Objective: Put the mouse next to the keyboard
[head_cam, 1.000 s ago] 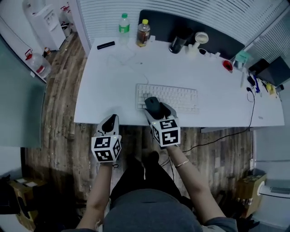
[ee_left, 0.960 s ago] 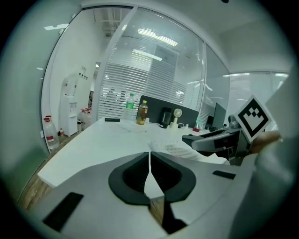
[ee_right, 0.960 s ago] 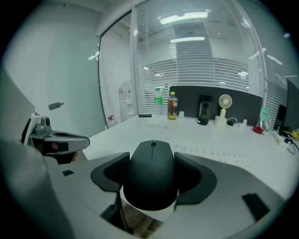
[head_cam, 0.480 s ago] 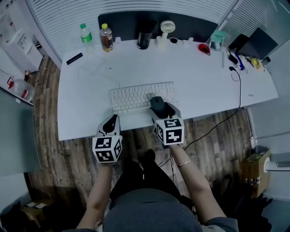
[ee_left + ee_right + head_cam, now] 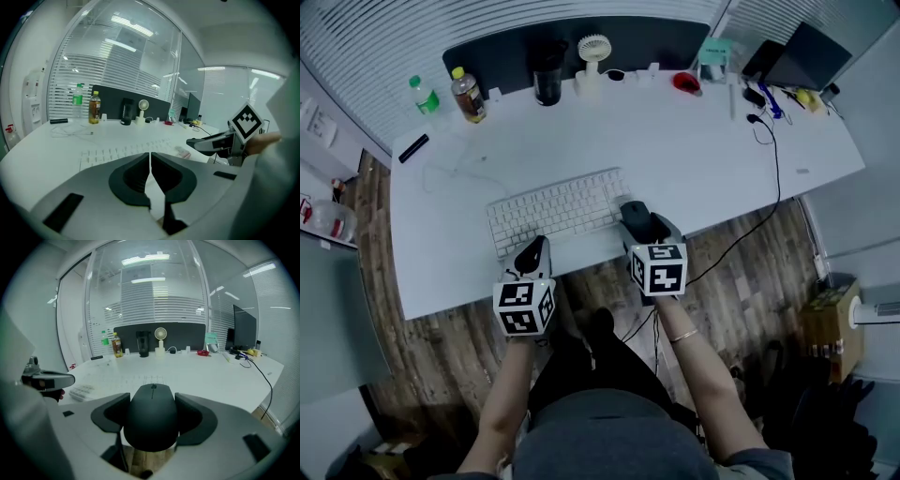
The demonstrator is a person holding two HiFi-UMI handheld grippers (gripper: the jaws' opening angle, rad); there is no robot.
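Mouse [image 5: 152, 414], black, is clamped between the jaws of the right gripper [image 5: 642, 223], with the pads pressing on both of its sides. It hangs over the near edge of the white desk [image 5: 703, 159], just beside the right end of the white keyboard [image 5: 551, 208]. Contact with the desk cannot be told. Left gripper [image 5: 150, 174] has its jaws closed together with nothing between them, at the desk edge in front of the keyboard.

Mouse [image 5: 151, 416] looks matt plastic, desk [image 5: 694, 159] smooth, floor [image 5: 441, 366] wooden.

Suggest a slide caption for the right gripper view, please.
Right gripper holding a black mouse at the desk's edge.
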